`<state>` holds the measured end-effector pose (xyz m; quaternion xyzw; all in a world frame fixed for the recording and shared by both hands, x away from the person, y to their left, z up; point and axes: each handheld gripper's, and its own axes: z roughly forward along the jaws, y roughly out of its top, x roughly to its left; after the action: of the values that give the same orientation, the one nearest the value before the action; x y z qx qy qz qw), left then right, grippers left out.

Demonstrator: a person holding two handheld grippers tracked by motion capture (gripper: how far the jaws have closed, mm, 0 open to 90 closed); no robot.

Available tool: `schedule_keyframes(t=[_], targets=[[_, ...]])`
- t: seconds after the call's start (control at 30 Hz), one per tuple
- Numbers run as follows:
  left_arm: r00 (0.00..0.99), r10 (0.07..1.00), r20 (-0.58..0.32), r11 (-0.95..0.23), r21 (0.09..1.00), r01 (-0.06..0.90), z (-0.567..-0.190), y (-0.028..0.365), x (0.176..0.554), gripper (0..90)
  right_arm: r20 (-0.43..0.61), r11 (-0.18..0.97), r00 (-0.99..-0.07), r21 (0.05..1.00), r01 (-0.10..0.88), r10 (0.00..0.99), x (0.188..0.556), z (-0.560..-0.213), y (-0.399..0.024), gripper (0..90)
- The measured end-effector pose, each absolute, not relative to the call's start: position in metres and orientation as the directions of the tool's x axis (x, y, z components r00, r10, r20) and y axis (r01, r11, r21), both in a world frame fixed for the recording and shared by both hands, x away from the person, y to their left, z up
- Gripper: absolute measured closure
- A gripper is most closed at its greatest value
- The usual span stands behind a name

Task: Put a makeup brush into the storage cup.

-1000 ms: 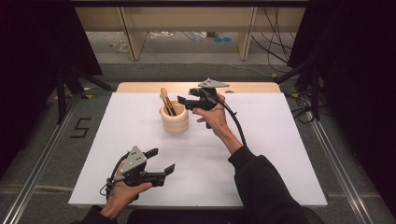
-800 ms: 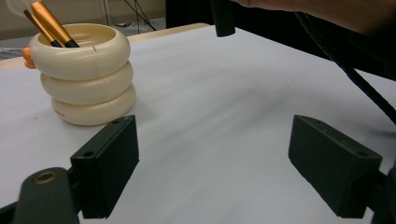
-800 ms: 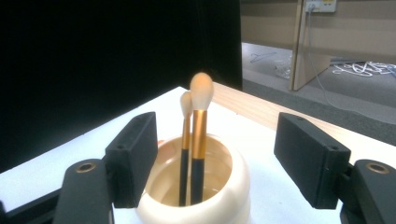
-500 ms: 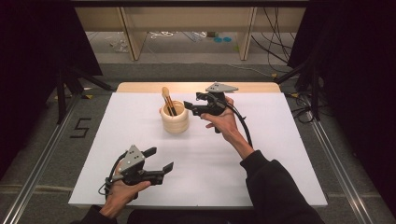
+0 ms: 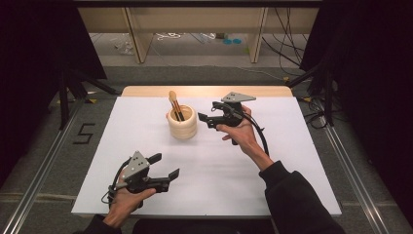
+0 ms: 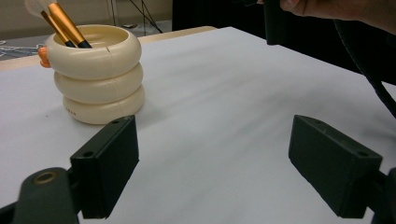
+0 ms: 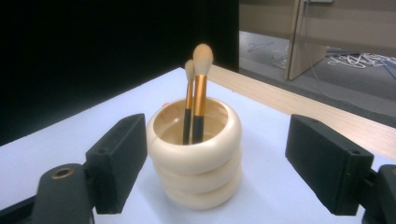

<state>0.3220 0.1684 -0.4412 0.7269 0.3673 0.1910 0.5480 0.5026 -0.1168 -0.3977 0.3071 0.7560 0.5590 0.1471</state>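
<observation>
A cream holder (image 5: 182, 123) made of three stacked rings stands on the far middle of the white table top (image 5: 219, 165). Two makeup brushes (image 5: 174, 105) with gold and black handles stand upright in it. My right gripper (image 5: 207, 116) hovers just right of the holder and points at it. Its jaws have just been opening and stand open with nothing between them. In the right gripper view the holder (image 7: 198, 154) and brushes (image 7: 200, 93) sit a little beyond the right gripper (image 7: 224, 163), apart from its pads. My left gripper (image 5: 167, 165) rests open near the front left, far from the holder (image 6: 98, 74).
A wooden strip (image 5: 195, 90) edges the table's far side, with floor, cables and shelf legs beyond. Dark stands flank both sides. In the left gripper view the right hand (image 6: 327, 9) and its cable (image 6: 369, 60) hang at the upper right.
My right gripper has drawn back to the right, away from the holder, and its jaws stand wider. The left gripper has kept still.
</observation>
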Motion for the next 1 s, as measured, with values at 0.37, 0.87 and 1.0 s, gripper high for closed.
schedule_keyframes(t=[0.37,0.87,1.0], targets=[[0.653,0.748,-0.116,-0.132,0.939,0.318,-0.440,0.173,0.320,15.9,0.117,0.208,-0.771,0.928,0.309,0.626,0.480,-0.397,-0.132,20.1],[0.658,0.744,-0.116,-0.123,0.944,0.306,-0.439,0.171,0.321,15.9,0.116,0.215,-0.781,0.927,0.307,0.614,0.441,-0.401,-0.151,19.4],[0.658,0.745,-0.111,-0.131,0.943,0.307,-0.439,0.170,0.320,15.9,0.130,0.217,-0.778,0.921,0.324,0.614,0.432,-0.406,-0.156,19.2]])
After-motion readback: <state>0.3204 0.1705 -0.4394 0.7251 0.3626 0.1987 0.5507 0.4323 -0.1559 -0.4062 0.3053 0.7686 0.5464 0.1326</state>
